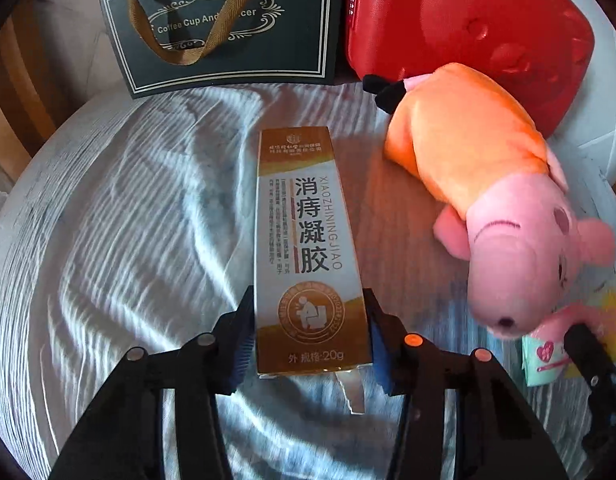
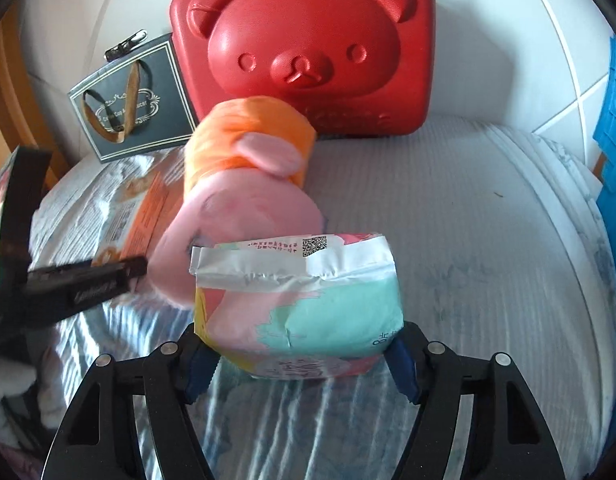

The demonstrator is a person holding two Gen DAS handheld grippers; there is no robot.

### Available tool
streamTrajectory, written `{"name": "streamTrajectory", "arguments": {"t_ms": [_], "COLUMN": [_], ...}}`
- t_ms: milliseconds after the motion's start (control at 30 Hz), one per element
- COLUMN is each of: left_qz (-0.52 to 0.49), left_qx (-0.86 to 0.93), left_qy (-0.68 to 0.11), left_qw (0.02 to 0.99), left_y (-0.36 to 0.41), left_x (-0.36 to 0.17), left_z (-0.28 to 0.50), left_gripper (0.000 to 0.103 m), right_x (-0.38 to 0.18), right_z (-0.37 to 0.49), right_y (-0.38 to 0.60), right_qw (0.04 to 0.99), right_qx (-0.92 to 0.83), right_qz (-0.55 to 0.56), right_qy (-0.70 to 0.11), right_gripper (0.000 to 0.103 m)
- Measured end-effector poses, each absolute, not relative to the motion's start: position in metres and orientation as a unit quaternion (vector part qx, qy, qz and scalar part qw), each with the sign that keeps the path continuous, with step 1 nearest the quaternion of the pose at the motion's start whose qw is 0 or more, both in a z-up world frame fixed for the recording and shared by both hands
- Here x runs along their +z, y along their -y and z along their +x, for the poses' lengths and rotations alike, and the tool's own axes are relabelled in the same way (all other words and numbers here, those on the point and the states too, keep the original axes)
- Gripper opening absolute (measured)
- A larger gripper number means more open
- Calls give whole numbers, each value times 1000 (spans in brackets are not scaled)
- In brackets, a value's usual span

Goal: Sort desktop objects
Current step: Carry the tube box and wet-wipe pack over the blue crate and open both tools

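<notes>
Grippers, left (image 1: 309, 340) clamped on gel box (image 1: 304, 240), right (image 2: 298, 356) on pastel pack (image 2: 304, 304), pig toy's (image 2: 244, 184) face hidden.

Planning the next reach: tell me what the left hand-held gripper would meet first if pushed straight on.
The left hand-held gripper already has the gold-and-white box between its fingers, so that comes first. Beyond it lies only wrinkled cloth, then probably the dark gift bag; depth is unclear.

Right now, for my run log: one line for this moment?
left tool: shut on ointment box | right tool: shut on tissue pack
</notes>
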State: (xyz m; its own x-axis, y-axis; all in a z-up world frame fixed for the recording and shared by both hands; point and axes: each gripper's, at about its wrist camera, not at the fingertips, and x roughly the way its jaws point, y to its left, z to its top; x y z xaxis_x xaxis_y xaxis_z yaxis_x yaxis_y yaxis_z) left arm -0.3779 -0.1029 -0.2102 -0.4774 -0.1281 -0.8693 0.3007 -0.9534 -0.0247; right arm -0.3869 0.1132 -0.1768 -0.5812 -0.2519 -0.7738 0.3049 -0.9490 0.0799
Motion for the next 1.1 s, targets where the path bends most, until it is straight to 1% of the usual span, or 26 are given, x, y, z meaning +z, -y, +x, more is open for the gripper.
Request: {"name": "streamTrajectory", "arguments": {"t_ms": [133, 533, 767, 1100], "left_qz": [484, 435, 365, 274], "left_qx": [-863, -891, -922, -958], "left_qy": [-75, -62, -58, -39], "left_qw": [126, 116, 118, 81], "left_y": [96, 79, 63, 3], "left_x": [-190, -114, -48, 30], "left_z": [-344, -246, -194, -139], "left_gripper": [45, 45, 45, 45], "right_x": [-158, -80, -19, 63], "right_z": [-375, -299, -238, -165], "right_y": [-121, -149, -174, -233], "right_qw": [157, 153, 154, 122], "right_qx": [-896, -918, -939, -971], "right_qz": [415, 365, 304, 201], "right_qy": [-27, -32, -36, -36], "right_gripper": [71, 71, 71, 71]}}
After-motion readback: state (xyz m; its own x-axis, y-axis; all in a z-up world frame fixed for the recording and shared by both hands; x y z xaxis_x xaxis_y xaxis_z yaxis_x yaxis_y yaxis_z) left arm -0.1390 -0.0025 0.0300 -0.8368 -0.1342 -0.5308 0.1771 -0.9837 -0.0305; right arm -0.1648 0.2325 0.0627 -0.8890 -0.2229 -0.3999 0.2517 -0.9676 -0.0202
